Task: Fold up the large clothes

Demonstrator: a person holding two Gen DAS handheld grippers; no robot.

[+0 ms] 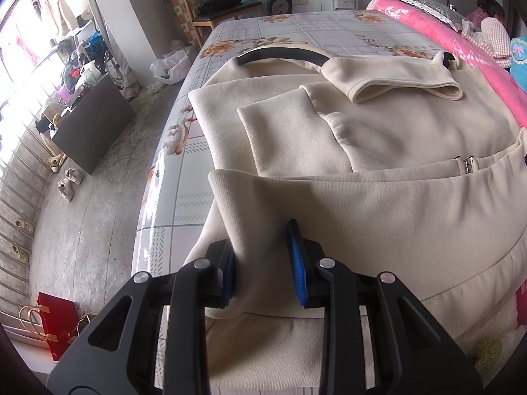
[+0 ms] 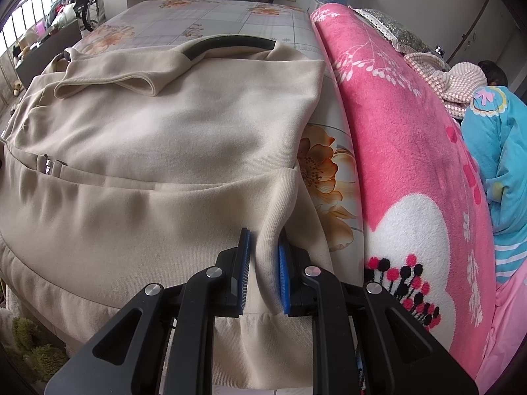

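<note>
A: Where's the garment?

B: The beige coat lies flat on the floral sheet of the bed, black collar at the far end, pink blanket along its right side.

A: What's already folded?

B: Both sleeves look turned in across the body. One cuff lies near the collar, and another sleeve end lies lower on the left half.

A: Grippers?

B: The left gripper pinches a bunched ridge of the hem at the near-left corner, jaws part closed on cloth. The right gripper pinches the same kind of ridge at the near-right corner, jaws narrower.

A: And the bottom fold?

B: The lower part looks lifted and brought partway up over the body; its edge runs just below the small metal buckle.

A: Progress?

B: Roughly past the middle, judging by that. Left to do: lay the hem toward the collar, let go, maybe one more fold and smoothing.
</note>
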